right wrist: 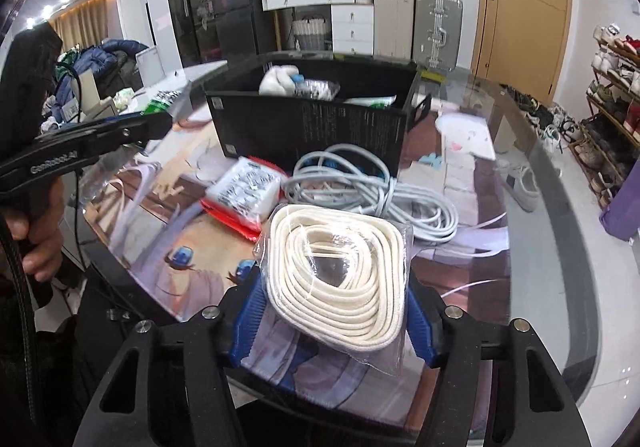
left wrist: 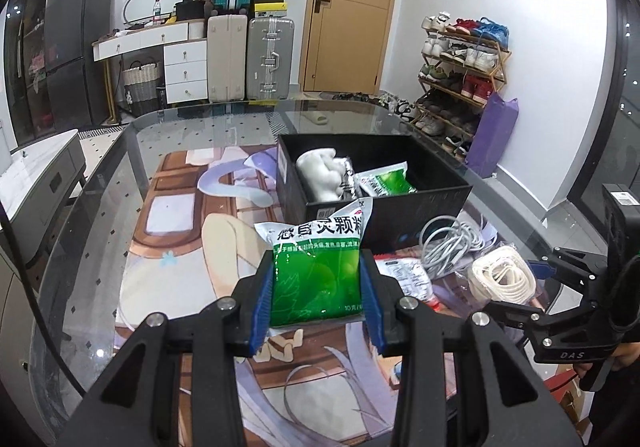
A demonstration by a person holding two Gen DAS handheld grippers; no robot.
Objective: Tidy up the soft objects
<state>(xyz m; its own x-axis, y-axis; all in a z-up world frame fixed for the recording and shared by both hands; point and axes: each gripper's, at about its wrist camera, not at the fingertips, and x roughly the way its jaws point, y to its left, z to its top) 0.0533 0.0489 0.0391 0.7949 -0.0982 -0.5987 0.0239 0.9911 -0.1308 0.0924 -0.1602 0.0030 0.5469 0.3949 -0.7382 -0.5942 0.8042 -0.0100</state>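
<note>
Currently a black box stands toward the far edge of the glass desk, on a printed mat. It holds a white soft item and a green sachet. Between box and near edge lie a grey cable and a red-and-white packet, both loose. The left tool is closed on a green pouch, raised clear of the mat, short of the box's near wall. The right tool has a bagged white cord between its blue pads, pressing on the bundle at the near edge, just beside the grey cable.
</note>
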